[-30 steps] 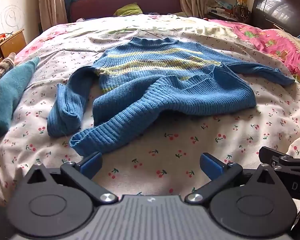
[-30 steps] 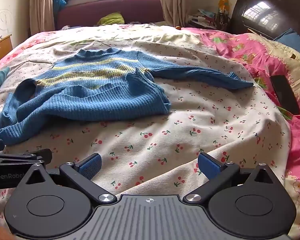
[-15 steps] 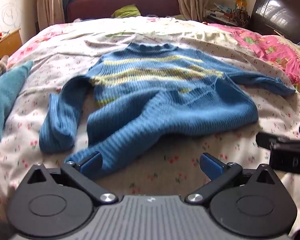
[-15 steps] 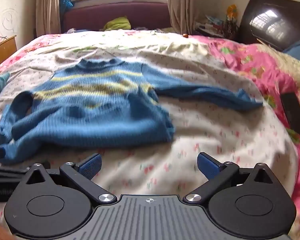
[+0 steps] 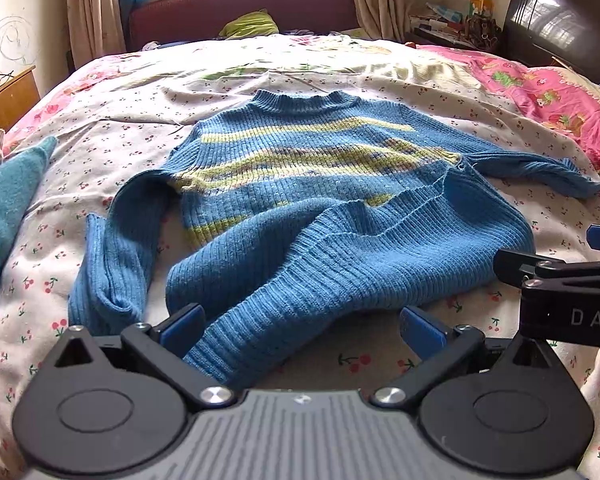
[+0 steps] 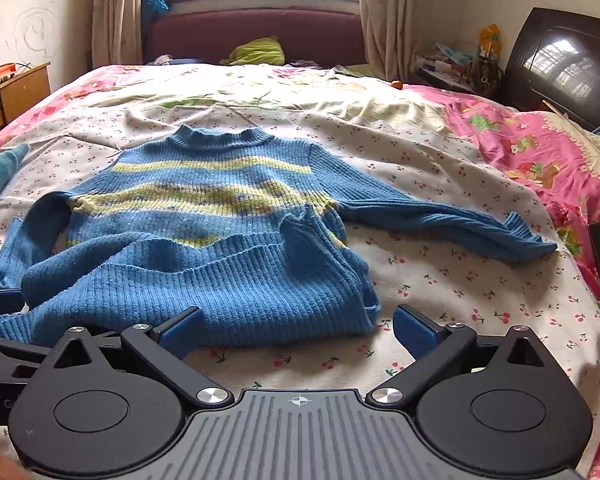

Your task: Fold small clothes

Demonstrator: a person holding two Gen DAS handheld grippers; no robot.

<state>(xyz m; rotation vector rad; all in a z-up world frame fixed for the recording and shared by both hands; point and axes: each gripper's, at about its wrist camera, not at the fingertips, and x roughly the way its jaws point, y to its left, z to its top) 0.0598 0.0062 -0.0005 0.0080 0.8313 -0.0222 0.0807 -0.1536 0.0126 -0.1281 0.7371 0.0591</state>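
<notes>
A small blue knit sweater (image 5: 340,216) with yellow stripes lies front-up on the bed, its hem rumpled and turned up toward the chest. One sleeve stretches out to the right (image 6: 440,220); the other is bunched at the left (image 5: 112,264). My left gripper (image 5: 302,328) is open, and the near left corner of the hem lies between its fingers. My right gripper (image 6: 296,330) is open at the hem's right corner (image 6: 360,312), which sits just inside its spread fingers. The right gripper (image 5: 560,276) also shows at the left wrist view's right edge.
The bed carries a cherry-print sheet (image 6: 460,300) and a pink floral quilt (image 6: 540,152) on the right. A teal garment (image 5: 0,208) lies at the left. A wooden nightstand (image 6: 16,92) stands left, a dark headboard (image 6: 560,64) right, a window behind.
Both grippers have moved forward to the sweater's hem, which now reaches between their fingers. Both stay open.
</notes>
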